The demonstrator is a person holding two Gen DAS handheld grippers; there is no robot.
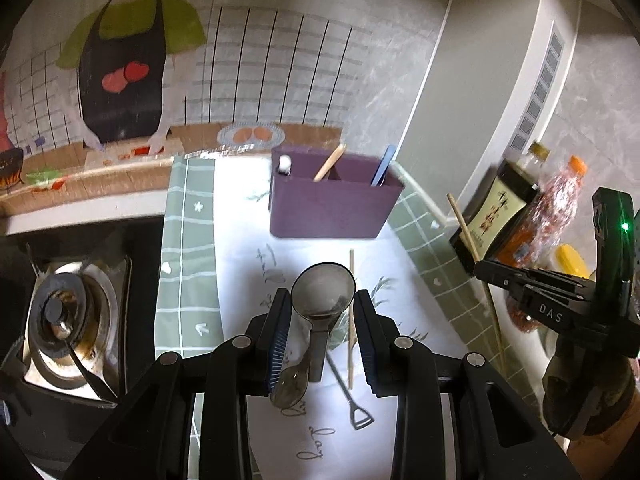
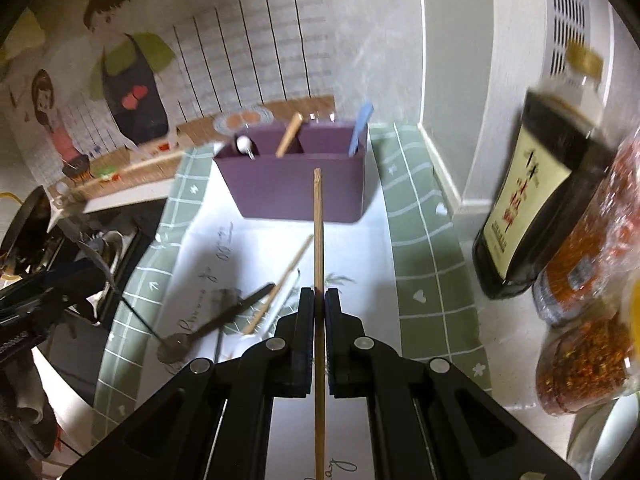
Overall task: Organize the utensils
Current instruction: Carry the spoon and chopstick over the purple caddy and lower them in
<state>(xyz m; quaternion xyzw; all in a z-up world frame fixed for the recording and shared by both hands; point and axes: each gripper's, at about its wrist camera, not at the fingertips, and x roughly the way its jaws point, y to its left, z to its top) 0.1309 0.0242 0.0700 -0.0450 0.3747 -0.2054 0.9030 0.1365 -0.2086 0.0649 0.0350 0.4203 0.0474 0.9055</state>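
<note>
My left gripper (image 1: 322, 320) is shut on the bowl of a metal spoon (image 1: 323, 292), held a little above the cloth. My right gripper (image 2: 319, 296) is shut on a long wooden chopstick (image 2: 318, 220) that points towards the purple utensil holder (image 2: 296, 192). In the left wrist view the right gripper (image 1: 480, 268) hovers at the right with the chopstick (image 1: 466, 228). The holder (image 1: 332, 208) holds a wooden stick, a blue utensil and a white-tipped item. On the cloth lie a second chopstick (image 1: 351, 320), another spoon (image 1: 290, 388) and a thin metal rod (image 1: 348, 392).
A gas burner (image 1: 64, 316) sits left of the green-checked cloth (image 1: 188, 280). A dark sauce bottle (image 2: 532, 200) and jars of red chili flakes (image 2: 592, 240) stand at the right by the wall corner. A tiled wall with a cartoon sticker rises behind the holder.
</note>
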